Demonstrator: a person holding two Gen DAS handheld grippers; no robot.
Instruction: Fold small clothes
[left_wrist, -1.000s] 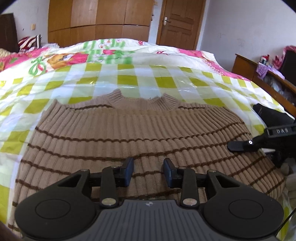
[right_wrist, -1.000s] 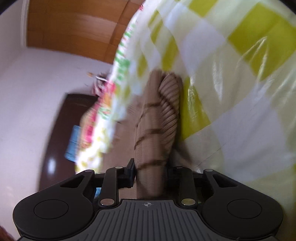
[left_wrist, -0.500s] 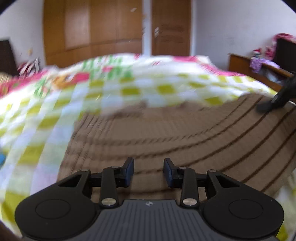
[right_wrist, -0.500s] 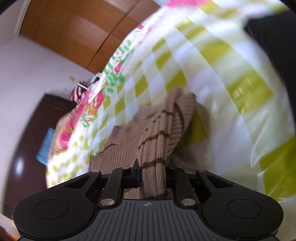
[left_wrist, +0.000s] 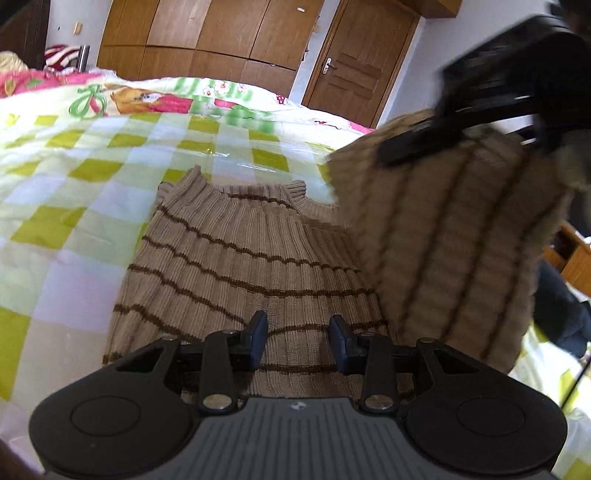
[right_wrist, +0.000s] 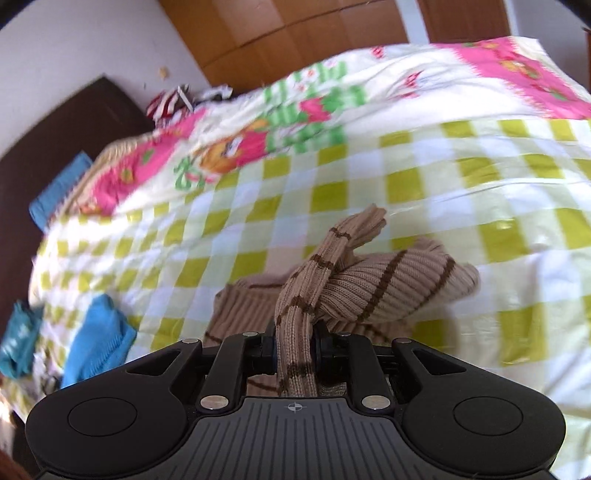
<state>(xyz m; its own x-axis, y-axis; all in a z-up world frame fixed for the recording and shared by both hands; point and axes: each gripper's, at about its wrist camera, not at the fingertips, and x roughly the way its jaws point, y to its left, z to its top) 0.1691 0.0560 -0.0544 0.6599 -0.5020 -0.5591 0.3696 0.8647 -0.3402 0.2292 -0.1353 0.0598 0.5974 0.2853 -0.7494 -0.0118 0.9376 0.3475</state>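
Sweater (right_wrist: 295, 321) side now raised by right tool (right_wrist: 294, 352)

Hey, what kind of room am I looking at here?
Most likely a bedroom in a home. A bed covered with a green-checked quilt fills the view, a wooden wardrobe and a wooden door stand behind it, and a striped brown sweater lies on the bed.

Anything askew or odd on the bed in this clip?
Nothing damaged. The striped brown sweater is only half flat: the right gripper grips its sleeve, lifting that side over the rest. Blue clothes lie bunched on the checked bedspread's edge.
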